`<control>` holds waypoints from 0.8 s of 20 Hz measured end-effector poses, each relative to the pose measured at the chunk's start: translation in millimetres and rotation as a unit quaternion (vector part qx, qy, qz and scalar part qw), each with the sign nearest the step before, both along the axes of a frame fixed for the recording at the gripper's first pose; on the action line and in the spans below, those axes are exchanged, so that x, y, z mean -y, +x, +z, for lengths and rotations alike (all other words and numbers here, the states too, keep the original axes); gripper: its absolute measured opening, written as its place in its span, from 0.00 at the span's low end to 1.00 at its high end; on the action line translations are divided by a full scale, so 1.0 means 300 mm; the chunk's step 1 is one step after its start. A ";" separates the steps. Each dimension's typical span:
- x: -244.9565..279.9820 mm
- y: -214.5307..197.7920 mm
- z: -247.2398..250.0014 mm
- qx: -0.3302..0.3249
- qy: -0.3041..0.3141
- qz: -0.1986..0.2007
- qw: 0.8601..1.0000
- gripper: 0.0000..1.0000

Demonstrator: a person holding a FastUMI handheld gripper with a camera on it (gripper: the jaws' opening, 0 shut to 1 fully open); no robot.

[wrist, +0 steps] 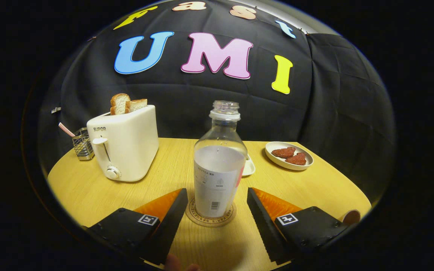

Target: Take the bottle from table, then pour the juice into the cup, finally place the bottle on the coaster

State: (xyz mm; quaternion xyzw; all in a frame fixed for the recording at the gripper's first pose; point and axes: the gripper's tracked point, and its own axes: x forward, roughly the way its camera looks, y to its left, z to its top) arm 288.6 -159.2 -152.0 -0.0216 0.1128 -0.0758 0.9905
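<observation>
Gripper view: bottle [218,165] upright on coaster [210,218], between wide-spread gripper [217,199] fingers, untouched.

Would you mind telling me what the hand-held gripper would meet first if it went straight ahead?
Most likely the bottle, standing upright on the coaster just ahead of the open hand-held gripper, roughly centred between its fingers.

one bottle [218,165], two toast slices [126,104]
</observation>
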 end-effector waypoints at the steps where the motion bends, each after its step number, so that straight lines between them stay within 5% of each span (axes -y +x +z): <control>1: -0.004 -0.032 0.022 0.001 0.000 0.000 1.000 0.97; 16: -0.103 -0.570 0.701 0.104 0.006 0.021 0.994 0.97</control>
